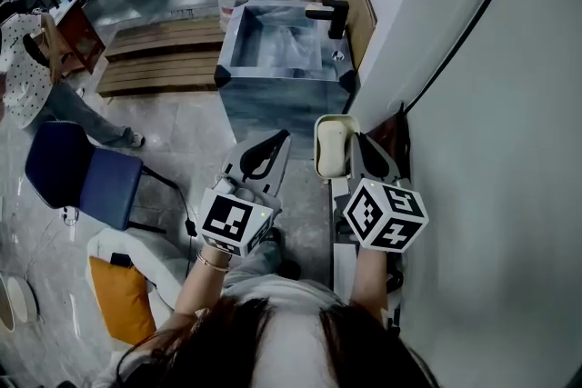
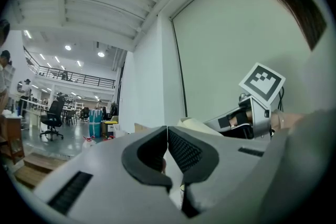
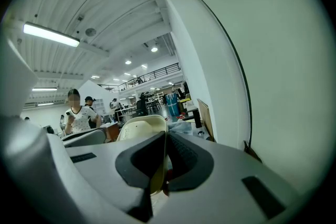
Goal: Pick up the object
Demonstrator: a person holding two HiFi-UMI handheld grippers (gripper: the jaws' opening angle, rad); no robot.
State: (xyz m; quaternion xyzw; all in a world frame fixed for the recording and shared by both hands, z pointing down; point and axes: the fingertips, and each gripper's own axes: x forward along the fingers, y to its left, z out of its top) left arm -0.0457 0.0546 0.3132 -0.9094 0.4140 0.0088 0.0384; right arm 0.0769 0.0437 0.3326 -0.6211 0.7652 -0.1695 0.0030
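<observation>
**Object in hand: guard a thin pinch**

Your right gripper (image 1: 353, 144) is clamped on the rim of the cream object (image 1: 332, 146). The object hangs in the air just right of the left gripper (image 1: 275, 144), on the near side of the tub (image 1: 282, 100) and close to the white wall (image 1: 491, 150) on the right. The left gripper's jaws meet with nothing between them. The pinch seems to catch only a thin edge, so a twist could slip it. Lift slowly, hold it level, and steer clear of the wall.
</observation>
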